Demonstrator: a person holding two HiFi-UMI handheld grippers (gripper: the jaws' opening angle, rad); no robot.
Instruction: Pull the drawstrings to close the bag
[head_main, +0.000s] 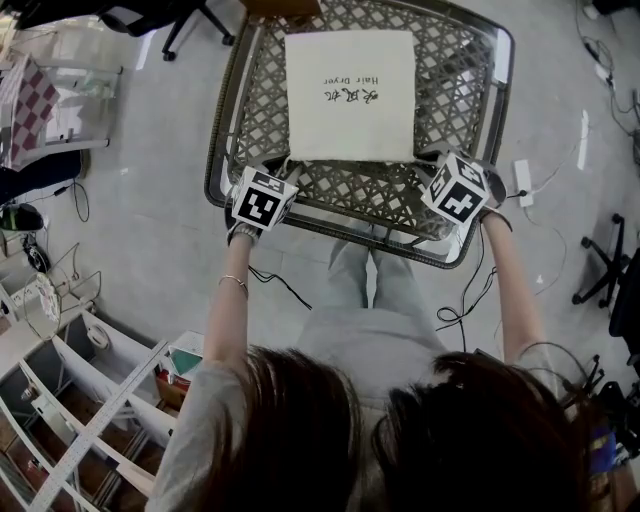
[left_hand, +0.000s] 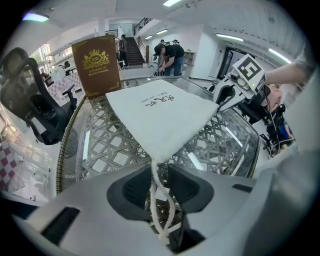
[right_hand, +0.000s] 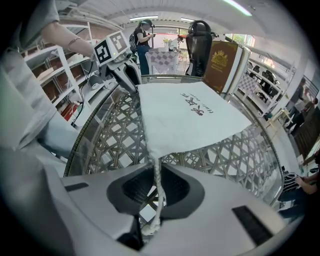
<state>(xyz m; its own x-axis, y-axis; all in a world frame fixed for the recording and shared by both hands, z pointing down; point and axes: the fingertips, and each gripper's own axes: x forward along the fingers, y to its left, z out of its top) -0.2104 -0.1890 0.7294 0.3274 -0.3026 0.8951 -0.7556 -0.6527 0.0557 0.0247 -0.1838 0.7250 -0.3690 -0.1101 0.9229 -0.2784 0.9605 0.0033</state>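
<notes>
Pale grey floor (head_main: 150, 220), white shelving (head_main: 60, 420), black office chair (head_main: 603, 272), staircase (left_hand: 133, 50) under ceiling strip lights (left_hand: 172, 2)

Both arms reach forward and down, nearly straight, with the left forearm (head_main: 226, 310) and the right forearm (head_main: 512, 290) well apart and roughly parallel. Each hand holds its tongs pointing steeply down. The left tongs (head_main: 282, 170) and right tongs (head_main: 428, 160) sit about level with each other. The left tongs' jaws stand a little apart, and the left drawstring (left_hand: 156, 195) runs loosely between them. The right tongs' jaws are nearly together — pinched on the right drawstring (right_hand: 157, 187).
</notes>
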